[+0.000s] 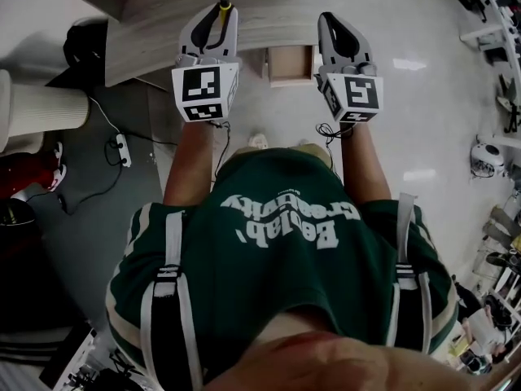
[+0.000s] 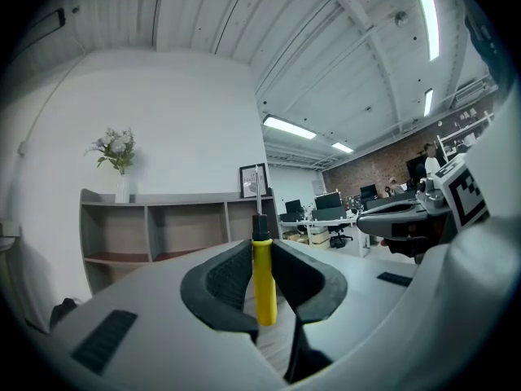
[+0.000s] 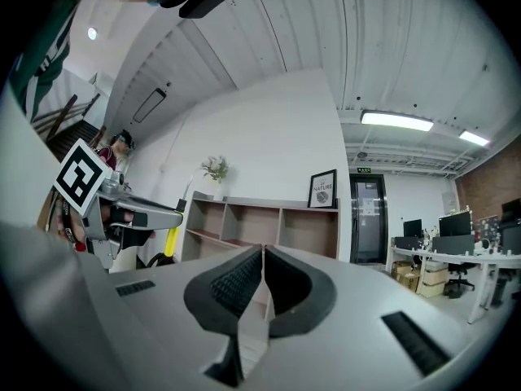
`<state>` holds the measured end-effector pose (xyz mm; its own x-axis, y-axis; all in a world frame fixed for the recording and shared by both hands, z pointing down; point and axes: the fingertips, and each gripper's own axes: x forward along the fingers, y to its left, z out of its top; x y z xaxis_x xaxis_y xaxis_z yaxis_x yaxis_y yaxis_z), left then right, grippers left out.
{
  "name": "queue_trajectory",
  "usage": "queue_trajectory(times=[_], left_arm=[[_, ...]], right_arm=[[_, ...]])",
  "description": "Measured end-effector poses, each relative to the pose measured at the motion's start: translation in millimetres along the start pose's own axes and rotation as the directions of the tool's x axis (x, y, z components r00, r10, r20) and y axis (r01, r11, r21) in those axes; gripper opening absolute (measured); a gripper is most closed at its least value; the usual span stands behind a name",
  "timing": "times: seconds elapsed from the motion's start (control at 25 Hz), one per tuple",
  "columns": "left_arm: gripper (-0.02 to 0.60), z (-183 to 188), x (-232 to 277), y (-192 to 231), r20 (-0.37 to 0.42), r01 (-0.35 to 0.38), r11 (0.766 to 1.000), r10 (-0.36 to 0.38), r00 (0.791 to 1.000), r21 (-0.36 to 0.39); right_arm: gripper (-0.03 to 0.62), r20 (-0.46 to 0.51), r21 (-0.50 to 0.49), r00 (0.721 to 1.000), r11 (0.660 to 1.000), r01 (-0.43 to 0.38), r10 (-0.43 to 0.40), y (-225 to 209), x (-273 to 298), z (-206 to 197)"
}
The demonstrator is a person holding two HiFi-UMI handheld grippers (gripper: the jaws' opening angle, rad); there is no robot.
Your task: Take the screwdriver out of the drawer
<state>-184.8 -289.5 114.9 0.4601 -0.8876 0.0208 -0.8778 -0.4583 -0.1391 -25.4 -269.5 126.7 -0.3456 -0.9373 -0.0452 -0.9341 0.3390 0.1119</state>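
My left gripper (image 2: 260, 255) is shut on a screwdriver (image 2: 262, 279) with a yellow handle, which stands upright between the jaws, its black collar and thin metal shaft pointing up. In the head view that screwdriver (image 1: 223, 6) pokes out past the left gripper (image 1: 213, 24), held level over the wooden shelf unit (image 1: 155, 43). My right gripper (image 3: 261, 259) is shut with nothing between its pads; it sits beside the left one in the head view (image 1: 342, 39). From the right gripper view the yellow handle (image 3: 172, 240) shows at the left under the other gripper. No drawer is visible.
A low wooden shelf unit (image 2: 155, 230) with open compartments stands ahead against a white wall, a vase of flowers (image 2: 118, 157) and a framed picture (image 2: 253, 180) on top. Cables and a power strip (image 1: 122, 149) lie on the floor at the left. Office desks (image 3: 444, 263) stand at the right.
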Motion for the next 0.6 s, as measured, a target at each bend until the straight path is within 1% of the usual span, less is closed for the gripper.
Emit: queue_trajectory(times=[0.16,0.36,0.6], left_arm=[[0.086,-4,-3,9,0.0,0.009,1.0,-0.009,1.0,0.004],[0.086,-7,-3,14,0.009,0.02,1.0,-0.02,1.0,0.003],[0.086,-11,2,17,0.0,0.029,1.0,-0.029,1.0,-0.009]], right_arm=[[0.038,-0.003,0.006,1.0,1.0,0.012,-0.012,10,3,-1],[0.037,-0.006,-0.002,1.0,1.0,0.018,-0.018,15,8,-1],[0.037,-0.015,-0.002,1.0,1.0,0.019,-0.019,17,16,1]])
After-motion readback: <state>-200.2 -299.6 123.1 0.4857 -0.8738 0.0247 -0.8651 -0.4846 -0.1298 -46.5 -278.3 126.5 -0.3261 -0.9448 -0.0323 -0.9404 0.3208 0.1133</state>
